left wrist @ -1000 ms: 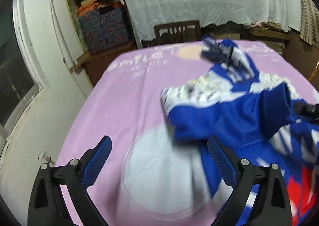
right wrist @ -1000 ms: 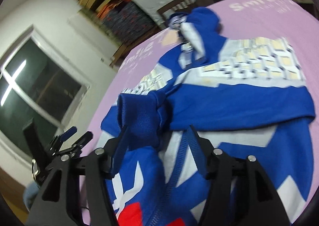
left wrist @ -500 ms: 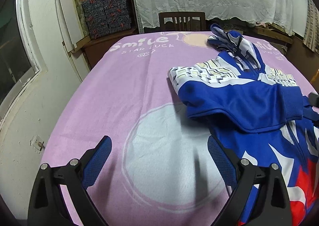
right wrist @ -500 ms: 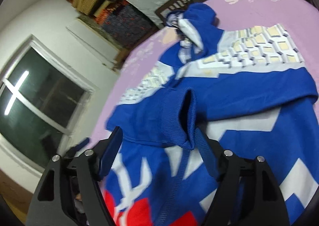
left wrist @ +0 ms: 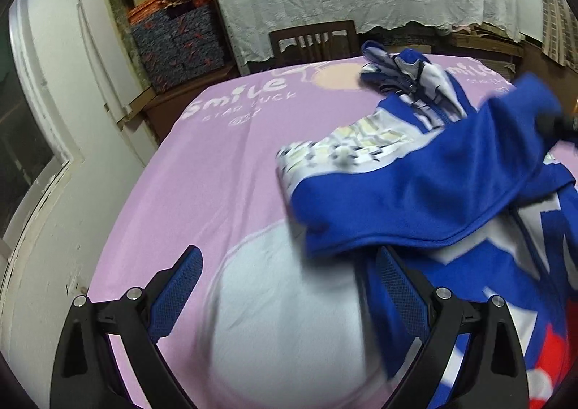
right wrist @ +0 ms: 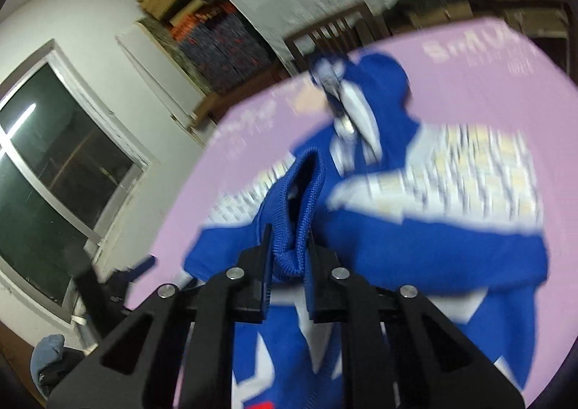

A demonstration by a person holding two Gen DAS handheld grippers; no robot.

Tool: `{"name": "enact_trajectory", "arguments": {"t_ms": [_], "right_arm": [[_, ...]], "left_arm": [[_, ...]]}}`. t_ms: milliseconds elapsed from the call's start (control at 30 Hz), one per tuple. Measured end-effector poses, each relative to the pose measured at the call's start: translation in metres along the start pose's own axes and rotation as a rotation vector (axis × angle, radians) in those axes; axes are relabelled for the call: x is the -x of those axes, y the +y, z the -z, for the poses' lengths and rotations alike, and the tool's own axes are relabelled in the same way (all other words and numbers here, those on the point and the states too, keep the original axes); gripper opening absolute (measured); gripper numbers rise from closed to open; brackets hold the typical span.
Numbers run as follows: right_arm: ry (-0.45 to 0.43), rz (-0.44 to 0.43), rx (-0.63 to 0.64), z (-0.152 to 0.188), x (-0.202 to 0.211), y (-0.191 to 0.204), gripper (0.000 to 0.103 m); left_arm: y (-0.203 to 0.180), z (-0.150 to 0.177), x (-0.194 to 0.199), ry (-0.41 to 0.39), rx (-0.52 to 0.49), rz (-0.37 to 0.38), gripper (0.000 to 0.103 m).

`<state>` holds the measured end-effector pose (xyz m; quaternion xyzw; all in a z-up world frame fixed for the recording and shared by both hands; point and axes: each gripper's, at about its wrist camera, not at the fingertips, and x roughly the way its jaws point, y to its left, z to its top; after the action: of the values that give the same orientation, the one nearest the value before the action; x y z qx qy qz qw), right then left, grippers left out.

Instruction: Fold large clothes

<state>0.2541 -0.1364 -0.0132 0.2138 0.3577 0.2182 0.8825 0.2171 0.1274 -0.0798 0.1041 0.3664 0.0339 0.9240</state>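
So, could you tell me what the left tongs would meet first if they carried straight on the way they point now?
Probably the blue jacket: its folded sleeve edge hangs just ahead of the open left tongs, over the pink sheet. Depth is blurred, so they might brush the sheet first.

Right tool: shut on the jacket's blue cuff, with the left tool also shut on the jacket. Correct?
Not quite. The right tool is shut on the cuff, but the left tool is open and holds nothing, as the left wrist view shows.

A pink printed cloth (left wrist: 202, 170) carries the blue jacket (left wrist: 415, 192).
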Motion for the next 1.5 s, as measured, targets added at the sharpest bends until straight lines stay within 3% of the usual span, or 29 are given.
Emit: {"name": "enact_trajectory", "arguments": {"t_ms": [67,167,267,333,433,500,600,700,833,933,1067,1167,1267,1300,1367,1467,1500], "right_arm": [[-0.031,0.012,0.011,-0.011,0.009,0.0,0.014],[-0.08,0.099,0.002,-0.02,0.018,-0.023,0.014],[-0.05,0.178,-0.073,-0.014,0.007,-0.068,0.013],[0.026,0.18,-0.153,0.0,-0.014,-0.099,0.013],[0.072,0.193,-0.218,0.016,-0.035,-0.126,0.015],[0.072,0.171,-0.231,0.02,-0.036,-0.135,0.013],[0.059,0.196,-0.231,0.016,-0.023,-0.137,0.02],[0.001,0.227,-0.257,0.015,-0.002,-0.141,0.025],[-0.053,0.178,-0.216,0.004,0.015,-0.122,0.025],[-0.026,0.164,-0.109,-0.006,0.005,-0.088,0.025],[0.051,0.135,-0.027,-0.013,-0.029,-0.055,0.025],[0.108,0.106,-0.035,-0.008,-0.055,-0.052,0.025],[0.139,0.107,-0.072,0.0,-0.068,-0.068,0.025],[0.146,0.12,-0.084,0.002,-0.07,-0.076,0.021],[0.16,0.102,-0.12,0.01,-0.068,-0.098,0.0],[0.149,0.044,-0.19,0.013,-0.054,-0.125,0.0],[0.15,0.047,-0.21,0.013,-0.049,-0.13,0.0]], "left_arm": [[-0.005,-0.008,-0.01,0.011,0.004,-0.029,0.097],[-0.003,-0.015,-0.032,0.073,0.042,-0.121,0.097],[0.008,-0.009,-0.043,0.13,0.101,-0.085,0.098],[0.014,-0.005,-0.045,0.141,0.124,-0.058,0.098],[0.012,0.0,-0.045,0.149,0.117,-0.07,0.098],[0.013,0.004,-0.045,0.166,0.117,-0.079,0.098],[0.022,0.012,-0.042,0.188,0.151,-0.099,0.098],[0.034,0.018,-0.03,0.183,0.183,-0.074,0.098],[0.039,0.013,0.002,0.076,0.191,-0.055,0.098],[0.024,-0.008,0.013,0.023,0.15,-0.017,0.098],[-0.019,-0.046,0.009,-0.033,0.077,0.102,0.098],[-0.05,-0.062,-0.015,0.01,0.057,0.151,0.098],[-0.061,-0.063,-0.044,0.065,0.058,0.15,0.098],[-0.061,-0.06,-0.056,0.097,0.063,0.129,0.098],[-0.054,-0.052,-0.078,0.162,0.087,0.111,0.1],[-0.018,-0.046,-0.09,0.206,0.227,0.22,0.1],[-0.012,-0.043,-0.089,0.201,0.233,0.184,0.1]]}}
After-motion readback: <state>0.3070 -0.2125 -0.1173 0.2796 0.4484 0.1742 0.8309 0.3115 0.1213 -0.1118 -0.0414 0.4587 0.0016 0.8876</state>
